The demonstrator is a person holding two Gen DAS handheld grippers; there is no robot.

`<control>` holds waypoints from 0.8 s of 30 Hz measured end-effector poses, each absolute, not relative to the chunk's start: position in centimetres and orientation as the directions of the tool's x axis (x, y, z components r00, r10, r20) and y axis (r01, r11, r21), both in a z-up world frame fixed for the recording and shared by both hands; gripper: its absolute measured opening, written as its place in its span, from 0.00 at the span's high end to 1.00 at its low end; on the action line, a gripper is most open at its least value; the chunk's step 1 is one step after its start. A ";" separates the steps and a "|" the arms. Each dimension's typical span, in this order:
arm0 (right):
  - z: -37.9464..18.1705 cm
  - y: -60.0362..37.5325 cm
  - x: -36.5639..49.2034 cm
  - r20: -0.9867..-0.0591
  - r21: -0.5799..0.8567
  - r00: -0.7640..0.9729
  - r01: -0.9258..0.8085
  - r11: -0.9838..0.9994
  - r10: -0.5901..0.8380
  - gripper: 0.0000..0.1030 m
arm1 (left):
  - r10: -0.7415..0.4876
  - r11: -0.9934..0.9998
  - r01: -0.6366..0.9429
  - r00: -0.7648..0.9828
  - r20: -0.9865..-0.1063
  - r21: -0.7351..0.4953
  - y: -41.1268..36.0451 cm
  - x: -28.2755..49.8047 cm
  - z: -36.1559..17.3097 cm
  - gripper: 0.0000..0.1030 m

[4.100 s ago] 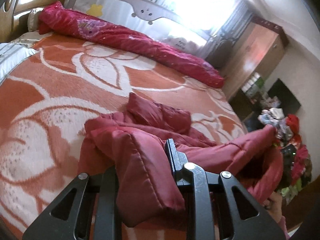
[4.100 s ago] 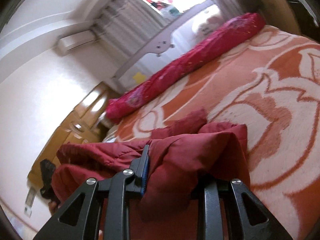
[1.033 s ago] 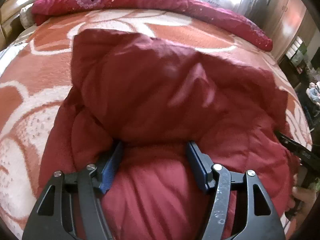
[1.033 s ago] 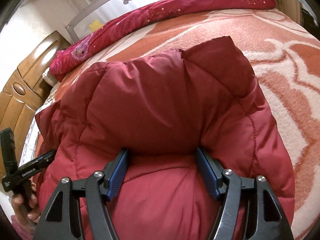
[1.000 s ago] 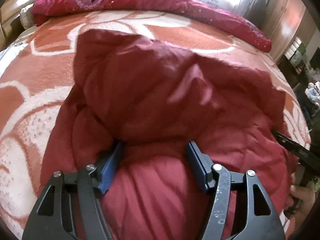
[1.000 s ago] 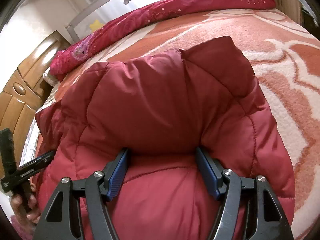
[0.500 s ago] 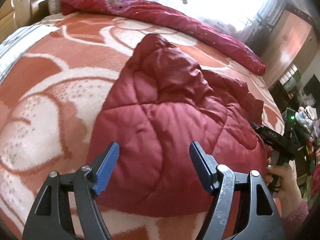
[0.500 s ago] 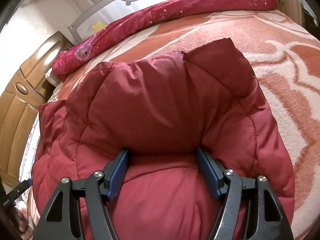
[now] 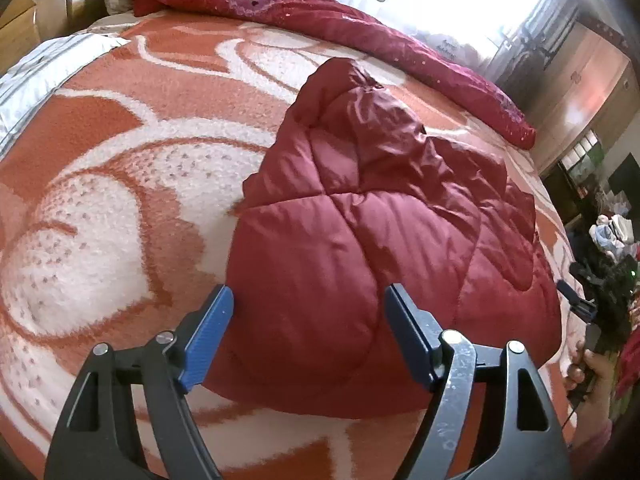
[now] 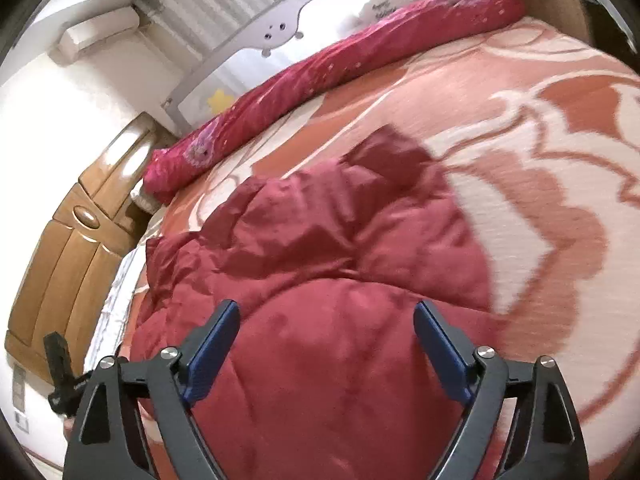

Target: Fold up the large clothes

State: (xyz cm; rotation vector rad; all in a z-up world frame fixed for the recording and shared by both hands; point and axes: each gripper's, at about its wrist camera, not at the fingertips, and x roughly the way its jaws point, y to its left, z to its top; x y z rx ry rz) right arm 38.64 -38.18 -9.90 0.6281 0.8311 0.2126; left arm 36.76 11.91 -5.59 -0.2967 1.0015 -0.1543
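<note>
Both grippers off jacket

Left gripper (image 9: 308, 320) & right gripper (image 10: 326, 336) jaws just been opening, pads now clear of the dark red quilted puffer jacket (image 9: 384, 232); bunched 4 s ago, it now lies folded on the bed.

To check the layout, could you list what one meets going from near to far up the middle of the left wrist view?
Left gripper → red padded jacket → orange floral blanket → rolled pink quilt

Blown-out window glare, fisheye-warped edges
</note>
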 end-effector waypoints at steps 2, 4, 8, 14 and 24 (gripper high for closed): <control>-10.0 -39.9 37.8 -0.632 0.589 0.670 0.089 0.804 0.389 0.09 | -0.263 0.949 -0.008 0.535 -0.803 -0.316 12.5 37.1 -5.7 0.24; -10.3 -41.4 37.5 -0.642 0.593 0.663 0.113 0.797 0.384 0.09 | -0.268 0.945 -0.013 0.539 -0.799 -0.326 13.0 37.5 -5.9 0.24; -12.1 -43.6 37.7 -0.665 0.609 0.636 0.160 0.777 0.391 0.09 | -0.324 0.920 -0.027 0.507 -0.799 -0.390 14.1 38.7 -7.3 0.24; -14.7 -44.5 38.4 -0.669 0.656 0.586 0.177 0.733 0.457 0.09 | -0.379 0.895 -0.027 0.481 -0.791 -0.445 14.5 40.0 -8.4 0.20; -18.2 -43.3 41.1 -0.625 0.751 0.492 0.170 0.638 0.606 0.09 | -0.460 0.864 0.001 0.407 -0.789 -0.503 14.0 43.4 -10.0 0.12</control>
